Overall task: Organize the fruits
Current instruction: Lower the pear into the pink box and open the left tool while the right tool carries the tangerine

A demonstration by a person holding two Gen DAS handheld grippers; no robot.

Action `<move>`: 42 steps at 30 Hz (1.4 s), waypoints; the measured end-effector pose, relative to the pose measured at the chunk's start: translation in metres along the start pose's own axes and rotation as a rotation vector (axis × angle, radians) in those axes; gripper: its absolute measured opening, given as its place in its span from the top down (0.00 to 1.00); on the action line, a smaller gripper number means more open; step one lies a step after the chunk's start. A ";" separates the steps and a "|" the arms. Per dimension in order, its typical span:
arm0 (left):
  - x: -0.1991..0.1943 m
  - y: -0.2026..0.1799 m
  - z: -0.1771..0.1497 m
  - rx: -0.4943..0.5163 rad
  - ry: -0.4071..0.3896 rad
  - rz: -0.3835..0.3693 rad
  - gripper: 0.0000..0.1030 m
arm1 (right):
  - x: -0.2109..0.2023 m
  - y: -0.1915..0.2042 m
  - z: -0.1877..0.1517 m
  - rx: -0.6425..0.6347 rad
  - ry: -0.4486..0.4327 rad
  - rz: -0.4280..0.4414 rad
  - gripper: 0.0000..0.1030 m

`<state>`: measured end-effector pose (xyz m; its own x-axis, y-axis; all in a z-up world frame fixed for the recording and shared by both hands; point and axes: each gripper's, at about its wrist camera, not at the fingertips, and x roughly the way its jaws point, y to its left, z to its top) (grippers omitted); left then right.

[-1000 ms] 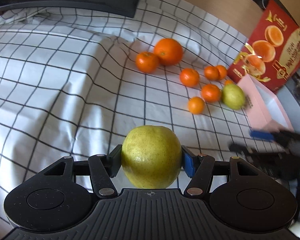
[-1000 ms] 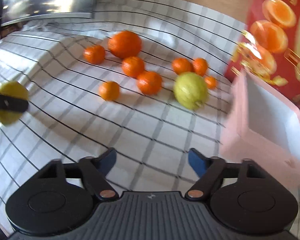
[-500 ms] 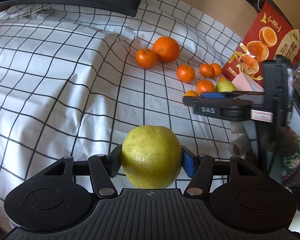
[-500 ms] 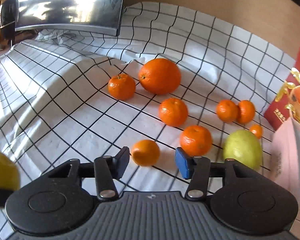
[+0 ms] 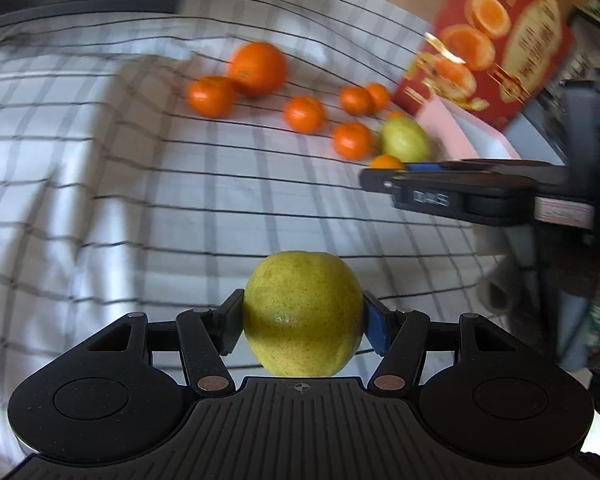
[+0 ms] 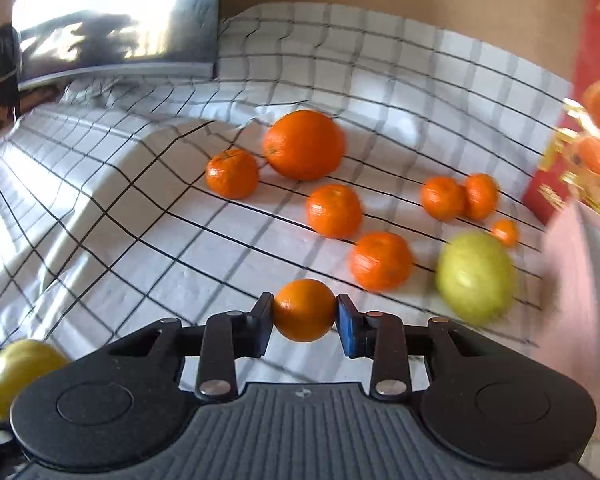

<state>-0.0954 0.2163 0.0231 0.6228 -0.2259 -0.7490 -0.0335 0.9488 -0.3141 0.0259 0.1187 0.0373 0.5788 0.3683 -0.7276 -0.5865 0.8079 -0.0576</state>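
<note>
My left gripper [image 5: 303, 316] is shut on a yellow-green pear [image 5: 302, 312] and holds it above the checked cloth [image 5: 100, 200]. My right gripper [image 6: 304, 312] is shut on a small mandarin [image 6: 304, 310]; it also shows from the side in the left wrist view [image 5: 384, 178]. On the cloth lie a big orange [image 6: 304, 144], several mandarins [image 6: 334, 210] and a second pear [image 6: 476, 278]. The held pear shows at the lower left of the right wrist view [image 6: 20, 372].
A pink open box [image 6: 580, 272] stands at the right, next to the second pear. A red carton printed with oranges [image 5: 496, 48] stands behind it. A dark monitor [image 6: 112, 28] sits at the back left. A brown wall runs behind the cloth.
My right gripper has closed on the small mandarin it was straddling. My left gripper still holds the pear and has swung its view to the right, with motion blur.
</note>
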 end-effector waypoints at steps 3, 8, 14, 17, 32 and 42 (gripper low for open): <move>0.015 -0.020 0.008 0.052 0.019 -0.052 0.36 | -0.026 -0.023 -0.018 0.048 -0.005 -0.042 0.68; 0.044 -0.060 0.032 0.109 0.052 -0.155 0.36 | -0.071 -0.078 -0.055 0.132 -0.002 -0.181 0.68; 0.064 -0.129 0.105 0.257 -0.006 -0.272 0.36 | -0.119 -0.149 -0.079 0.329 -0.026 -0.313 0.68; 0.073 -0.164 0.155 0.288 -0.042 -0.293 0.36 | -0.140 -0.174 -0.076 0.351 -0.064 -0.358 0.68; 0.237 -0.281 0.235 0.389 0.193 -0.057 0.36 | -0.094 -0.268 -0.040 0.354 -0.016 -0.229 0.68; 0.291 -0.289 0.213 0.591 0.258 0.105 0.36 | -0.031 -0.274 -0.052 0.286 0.141 -0.155 0.68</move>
<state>0.2621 -0.0762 0.0202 0.4295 -0.1010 -0.8974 0.3973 0.9135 0.0874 0.1392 -0.1380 0.0395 0.5523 0.1804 -0.8139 -0.3040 0.9527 0.0049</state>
